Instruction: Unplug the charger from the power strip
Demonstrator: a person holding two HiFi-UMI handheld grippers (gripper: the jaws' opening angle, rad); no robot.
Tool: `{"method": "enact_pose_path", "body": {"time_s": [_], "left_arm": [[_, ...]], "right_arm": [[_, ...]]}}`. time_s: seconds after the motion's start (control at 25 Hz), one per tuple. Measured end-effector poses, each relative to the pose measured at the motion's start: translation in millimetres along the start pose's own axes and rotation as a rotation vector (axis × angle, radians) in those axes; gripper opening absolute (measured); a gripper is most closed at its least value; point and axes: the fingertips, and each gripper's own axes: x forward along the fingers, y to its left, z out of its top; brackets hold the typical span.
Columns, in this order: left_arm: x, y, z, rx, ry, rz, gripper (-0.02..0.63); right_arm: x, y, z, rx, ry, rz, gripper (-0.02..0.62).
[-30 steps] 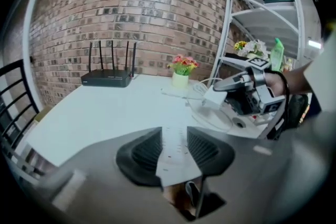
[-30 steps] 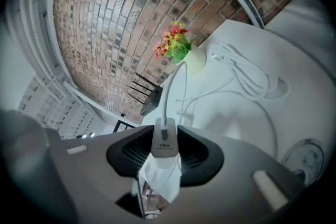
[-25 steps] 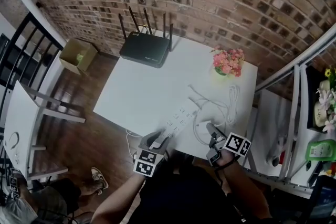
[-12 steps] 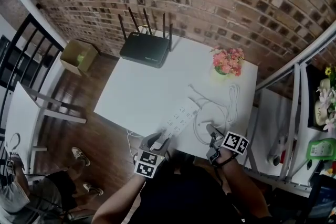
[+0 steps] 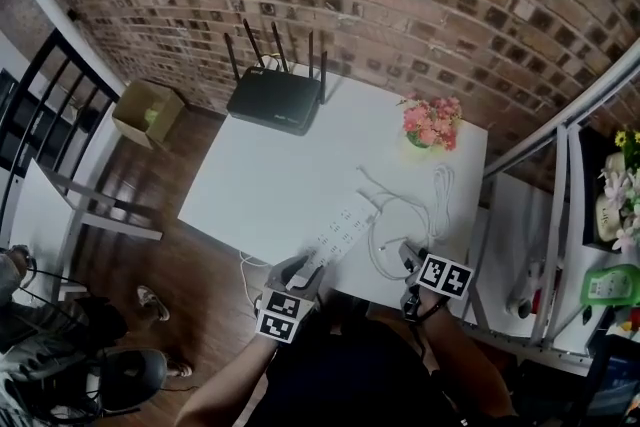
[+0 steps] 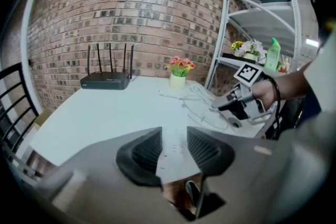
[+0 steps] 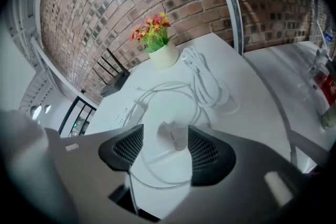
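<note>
The white power strip (image 5: 340, 232) lies at the table's near edge, and my left gripper (image 5: 300, 275) is shut on its near end. In the left gripper view the strip (image 6: 173, 152) runs forward between the pads of the left gripper (image 6: 174, 136). The small white charger (image 7: 176, 136) lies on the table between the pads of my right gripper (image 7: 165, 134). Those jaws are opening and a gap shows on each side of the charger. Its thin white cable (image 7: 157, 97) loops across the table in front. In the head view the right gripper (image 5: 408, 260) sits right of the strip.
A black router (image 5: 275, 100) stands at the table's far edge and a pot of pink flowers (image 5: 432, 120) at the far right. A bundled white cable (image 5: 440, 190) lies near the flowers. A metal shelf (image 5: 560, 215) rises on the right. A cardboard box (image 5: 148, 110) sits on the floor.
My right gripper has tipped downward and shifted slightly left toward the table. The left gripper and the power strip have stayed put. A person on the floor at lower left has moved.
</note>
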Motion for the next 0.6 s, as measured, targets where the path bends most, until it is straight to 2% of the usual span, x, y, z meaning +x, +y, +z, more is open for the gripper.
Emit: {"method": "enact_pose_path", "body": {"time_s": [0.16,0.28,0.44,0.52,0.6], "left_arm": [[-1.6,0.0,9.3,0.001,-0.023,-0.003,0.150],[-7.3,-3.4,22.8,0.000,-0.053,-0.019,0.148],[-24.1,-12.3,59.0,-0.004,-0.159,-0.045,0.016],[-34.3,-20.1,80.7,0.003,-0.215,-0.068,0.006],[-46.5,-31.5,104.3,0.014,-0.269,-0.103,0.006]], "right_arm": [[-16.8,1.2,13.5,-0.009,-0.055,0.002,0.262],[-33.8,18.0,26.7,-0.018,-0.100,0.058,0.213],[-61.0,62.7,40.4,-0.089,-0.128,0.173,0.111],[-76.7,89.9,48.6,-0.151,-0.160,0.230,0.052],[-92.6,118.1,55.3,-0.215,-0.196,0.291,0.021]]}}
